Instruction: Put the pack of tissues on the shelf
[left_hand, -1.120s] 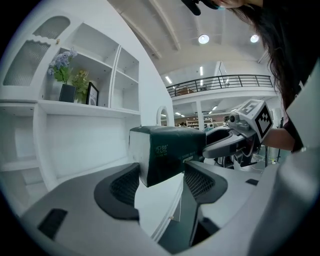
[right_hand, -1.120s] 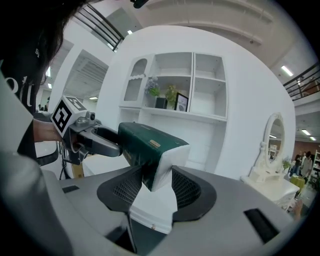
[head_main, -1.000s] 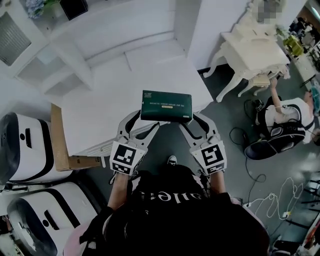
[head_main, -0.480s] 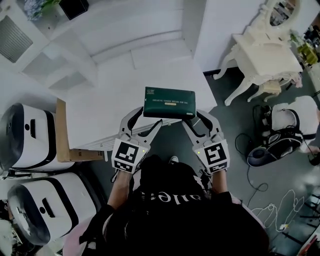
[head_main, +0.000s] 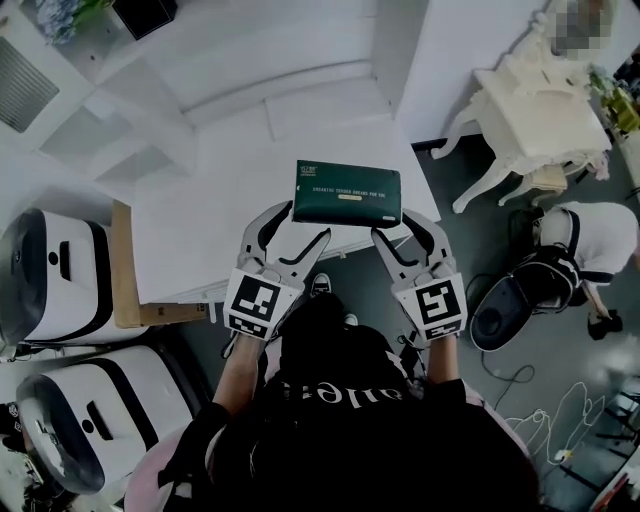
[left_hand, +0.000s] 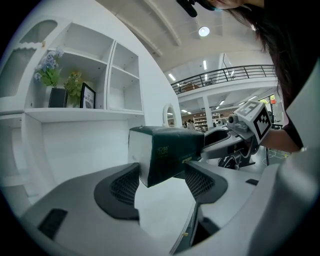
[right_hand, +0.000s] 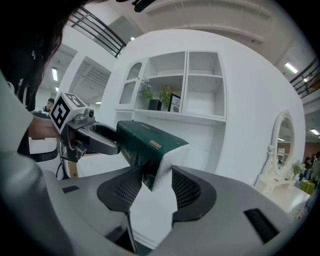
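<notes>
A dark green pack of tissues (head_main: 348, 194) hangs level above the front edge of the white table top (head_main: 210, 220). My left gripper (head_main: 300, 226) is shut on its left end and my right gripper (head_main: 398, 226) on its right end. In the left gripper view the pack (left_hand: 167, 150) sits clamped between the jaws of the left gripper (left_hand: 162, 181). The right gripper view shows the pack's white end (right_hand: 150, 145) pinched by the right gripper (right_hand: 152, 187). The white shelf unit (right_hand: 187, 85) stands behind the table, with open compartments (head_main: 130, 130).
Flowers (left_hand: 50, 75) and a black picture frame (left_hand: 87, 96) stand on one shelf. White rounded machines (head_main: 50, 270) and a wooden board (head_main: 122, 290) sit at the left. At the right are a white dressing table (head_main: 530, 110), a crouching person (head_main: 590, 235), a black bag (head_main: 510, 310) and floor cables (head_main: 545, 415).
Both grippers have carried the pack a little forward over the table, toward the shelf unit. The person at the right has shifted position.
</notes>
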